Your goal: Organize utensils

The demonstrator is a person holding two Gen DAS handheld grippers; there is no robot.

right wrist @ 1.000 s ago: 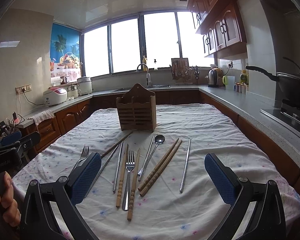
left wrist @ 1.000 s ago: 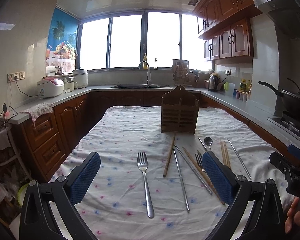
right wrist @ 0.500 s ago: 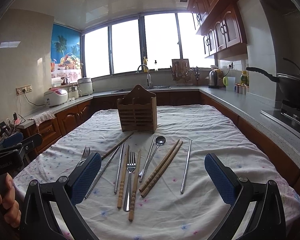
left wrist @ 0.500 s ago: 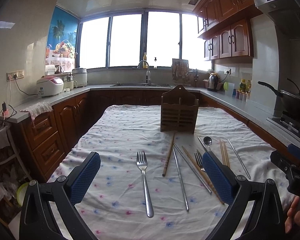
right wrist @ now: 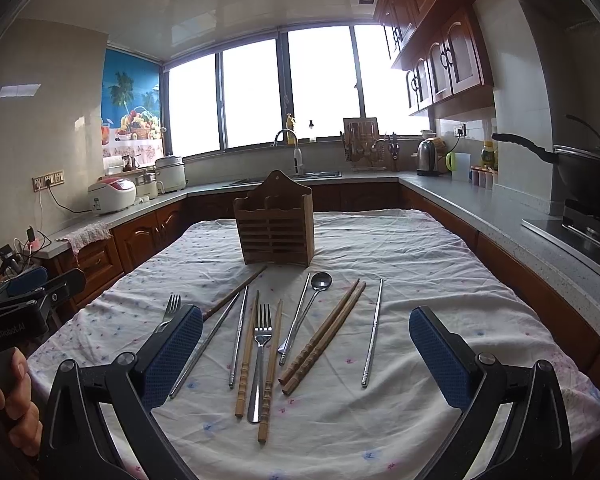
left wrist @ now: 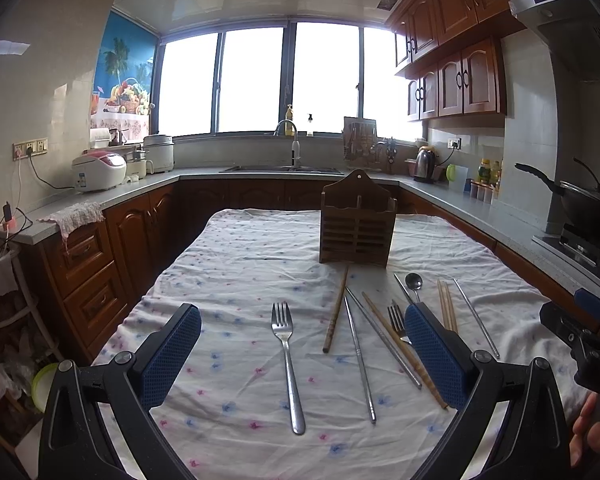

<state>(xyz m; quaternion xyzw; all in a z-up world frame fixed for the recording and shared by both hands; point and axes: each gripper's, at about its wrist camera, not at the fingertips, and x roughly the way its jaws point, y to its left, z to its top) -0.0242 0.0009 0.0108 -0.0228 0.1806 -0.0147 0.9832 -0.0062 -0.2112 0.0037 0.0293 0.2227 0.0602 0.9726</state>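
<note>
A wooden utensil holder (left wrist: 357,228) stands upright at the middle of the cloth-covered table (left wrist: 240,248); it also shows in the right wrist view (right wrist: 275,227). In front of it lie loose utensils: a fork (left wrist: 286,356) apart on the left, a second fork (right wrist: 261,354), a spoon (right wrist: 308,308), wooden chopsticks (right wrist: 324,338) and metal chopsticks (right wrist: 374,330). My left gripper (left wrist: 300,356) is open and empty, above the near table edge with the left fork between its fingers. My right gripper (right wrist: 306,354) is open and empty over the utensil group.
Kitchen counters (left wrist: 452,200) with dark wood cabinets run around the table. A rice cooker (left wrist: 99,170) stands on the left counter, a wok (left wrist: 588,204) on the stove at right, a kettle (left wrist: 424,164) and a sink (left wrist: 280,169) at the back.
Both views have shifted only slightly; the utensils and holder lie as before. Both grippers stay open.
</note>
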